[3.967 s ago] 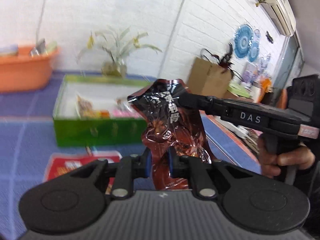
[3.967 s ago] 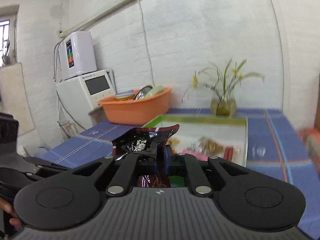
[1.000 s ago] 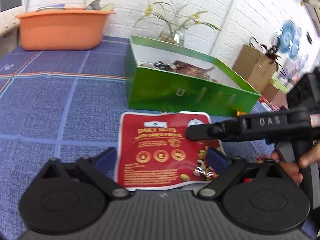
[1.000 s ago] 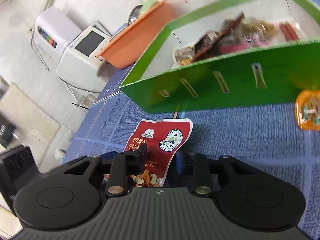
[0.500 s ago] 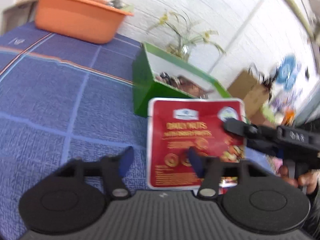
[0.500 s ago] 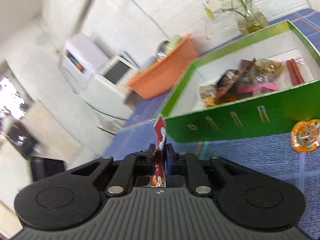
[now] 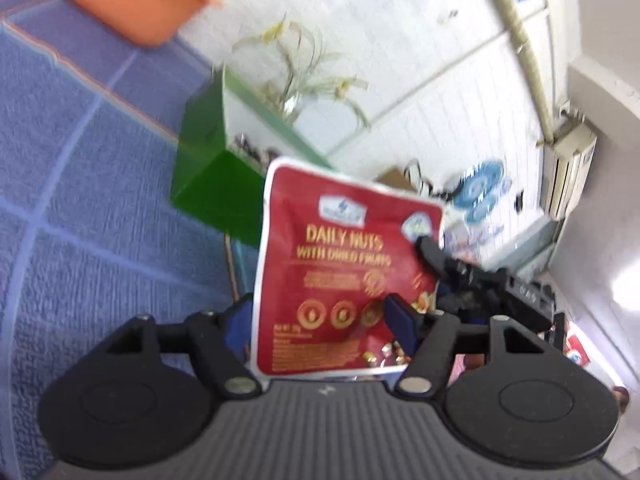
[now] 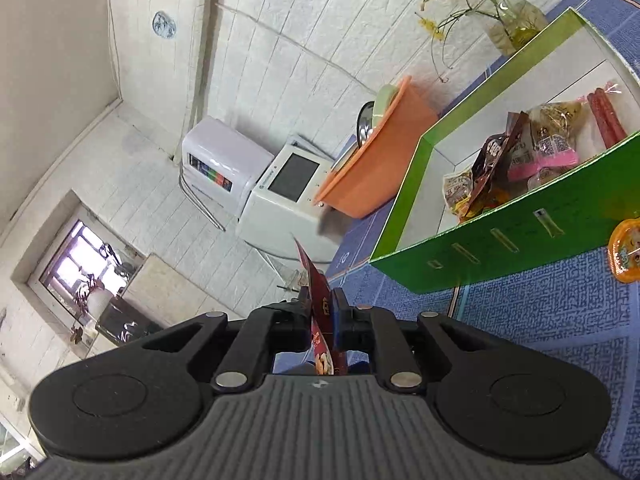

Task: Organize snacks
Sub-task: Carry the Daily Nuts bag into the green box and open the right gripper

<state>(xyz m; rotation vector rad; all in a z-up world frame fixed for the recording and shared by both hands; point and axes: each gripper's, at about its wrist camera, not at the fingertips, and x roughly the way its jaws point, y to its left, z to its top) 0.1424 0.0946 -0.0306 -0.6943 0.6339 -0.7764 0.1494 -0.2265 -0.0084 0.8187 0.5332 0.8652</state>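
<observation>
We see white brick-patterned walls, a bright window with plants on its sill, a white appliance beside a screen-fronted machine, an air conditioner high on the wall, and a blue checked cloth over the table.

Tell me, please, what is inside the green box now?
The green box holds several snack packets: a dark brown pouch, a pink packet and red sausage sticks. Its front wall hides whatever lies lower.
</observation>
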